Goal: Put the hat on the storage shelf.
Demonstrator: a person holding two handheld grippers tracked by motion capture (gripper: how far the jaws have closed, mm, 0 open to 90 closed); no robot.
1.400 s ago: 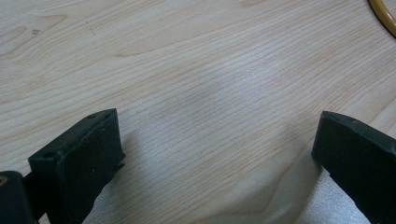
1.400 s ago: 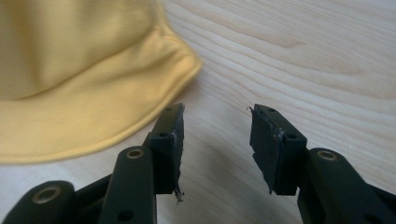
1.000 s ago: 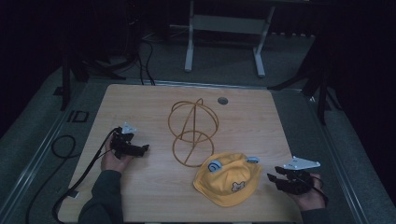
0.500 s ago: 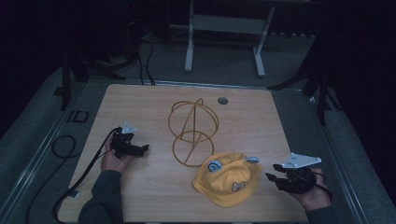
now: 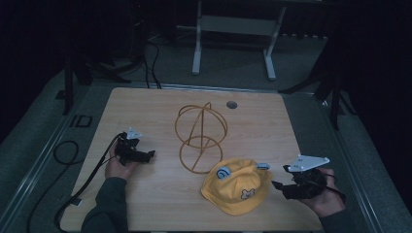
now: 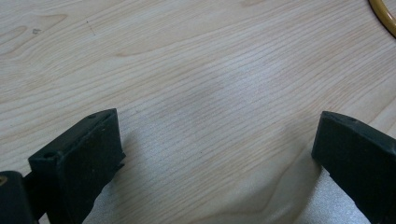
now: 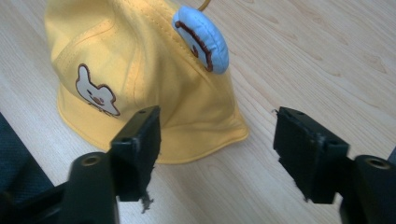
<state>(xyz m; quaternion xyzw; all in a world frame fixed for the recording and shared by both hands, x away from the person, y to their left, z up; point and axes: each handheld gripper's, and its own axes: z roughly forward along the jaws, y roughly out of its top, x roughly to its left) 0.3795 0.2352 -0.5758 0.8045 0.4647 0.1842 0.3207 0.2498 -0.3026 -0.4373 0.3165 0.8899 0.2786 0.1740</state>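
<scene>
I judged the yellow cap (image 7: 140, 79) soft and light, best pinched at its brim, while my right gripper (image 7: 217, 149) had just opened its jaws, nothing between them, and the left gripper (image 6: 215, 154) stood open.

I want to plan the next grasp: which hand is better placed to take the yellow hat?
Right. The right gripper faces the yellow hat with fingers open, close beside it. The left gripper is far across the table.

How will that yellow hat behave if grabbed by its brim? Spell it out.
The yellow hat looks like soft cloth, so it will probably sag and fold rather than hold shape. It seems light, likely sliding on the smooth table if pushed. Its padded blue ear may flop.
</scene>
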